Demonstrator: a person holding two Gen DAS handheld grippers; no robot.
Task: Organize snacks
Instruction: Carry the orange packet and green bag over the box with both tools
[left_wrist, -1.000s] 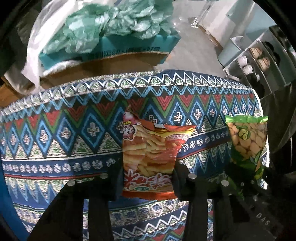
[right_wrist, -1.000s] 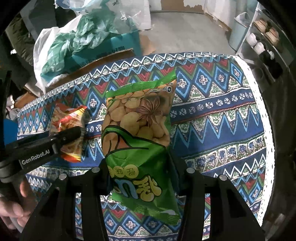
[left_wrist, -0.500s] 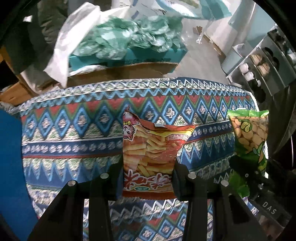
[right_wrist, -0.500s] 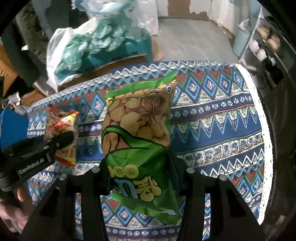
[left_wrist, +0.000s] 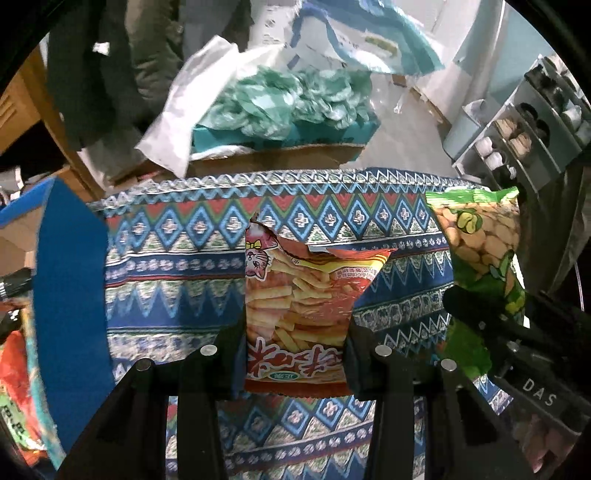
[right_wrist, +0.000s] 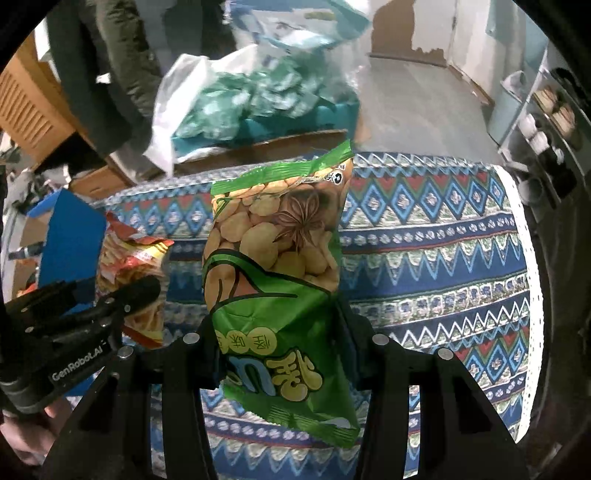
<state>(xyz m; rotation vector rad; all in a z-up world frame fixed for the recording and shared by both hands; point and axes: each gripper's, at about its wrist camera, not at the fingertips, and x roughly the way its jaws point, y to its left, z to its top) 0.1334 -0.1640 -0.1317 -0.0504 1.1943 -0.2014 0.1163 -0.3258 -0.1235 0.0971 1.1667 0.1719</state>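
My left gripper (left_wrist: 293, 350) is shut on a red-orange bag of potato sticks (left_wrist: 299, 306) and holds it upright above the patterned tablecloth (left_wrist: 177, 266). My right gripper (right_wrist: 279, 347) is shut on a green bag of broad beans (right_wrist: 273, 280), also held above the cloth. In the left wrist view the green bag (left_wrist: 480, 251) and right gripper (left_wrist: 476, 306) show at the right. In the right wrist view the red bag (right_wrist: 133, 273) and left gripper (right_wrist: 129, 295) show at the left.
A blue box (left_wrist: 70, 295) stands at the table's left edge, with more snack packs (left_wrist: 18, 369) beside it. Behind the table sit a cardboard box with teal bags (left_wrist: 280, 107) and a white plastic bag. A grey shelf with cups (left_wrist: 524, 129) stands at the right.
Both grippers have drawn back and risen with their bags, so more of the table and the room behind shows. The blue box has come into view at the left.
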